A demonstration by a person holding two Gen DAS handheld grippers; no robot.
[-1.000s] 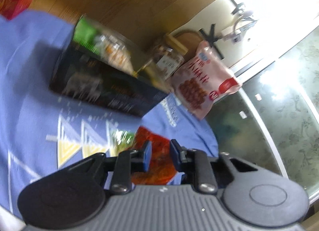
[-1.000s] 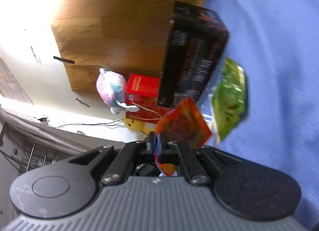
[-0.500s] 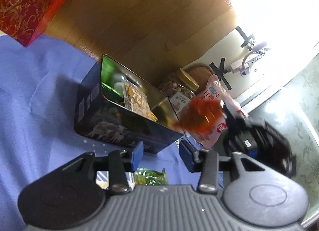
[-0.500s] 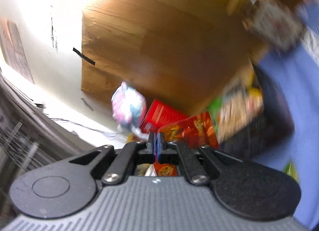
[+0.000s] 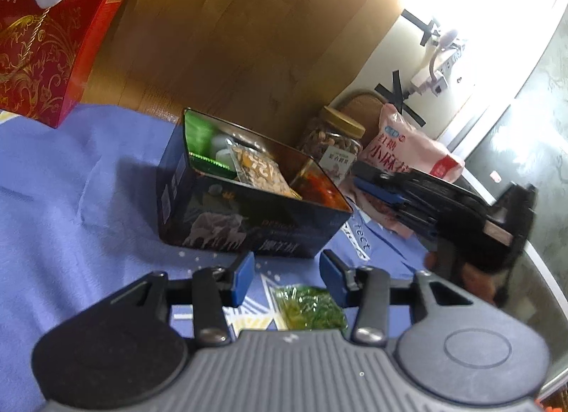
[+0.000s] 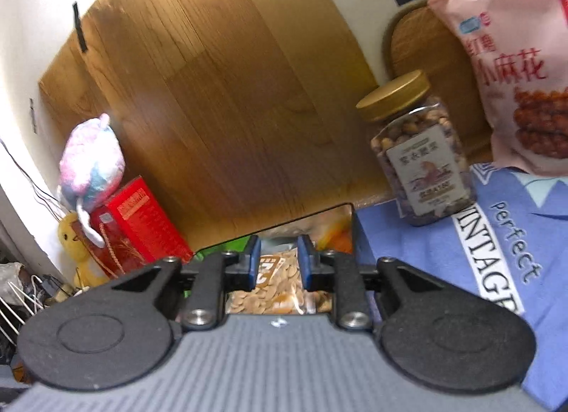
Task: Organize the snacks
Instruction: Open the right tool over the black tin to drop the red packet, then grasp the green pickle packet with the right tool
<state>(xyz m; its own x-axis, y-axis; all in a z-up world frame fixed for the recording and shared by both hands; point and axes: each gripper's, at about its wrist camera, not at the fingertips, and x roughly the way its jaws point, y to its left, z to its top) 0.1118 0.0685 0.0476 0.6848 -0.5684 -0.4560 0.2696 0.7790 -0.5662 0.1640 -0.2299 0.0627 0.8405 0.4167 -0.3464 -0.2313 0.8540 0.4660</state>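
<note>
**Both jaws open, nothing held; snacks mostly in the tin**

Left gripper (image 5: pixel 285 278) jaws stood wide and empty, low over the blue cloth (image 5: pixel 71 199). Right gripper (image 6: pixel 276 263) jaws were parted too, empty, hovering at the right end of the dark tin (image 5: pixel 248 227).

Tin sat on the cloth, holding a nut packet (image 5: pixel 261 172), a green packet (image 5: pixel 197 135) at its far-left end and an orange-red packet (image 5: pixel 316 184) at its right end. One green snack bag (image 5: pixel 309 307) lay on the cloth, near side of the tin, between the left fingers.

Right of the tin: nut jar (image 6: pixel 419 152), then pink snack bag (image 6: pixel 514 67). Far left: red box (image 5: pixel 46 42), plush toy (image 6: pixel 92 163) on top.
</note>
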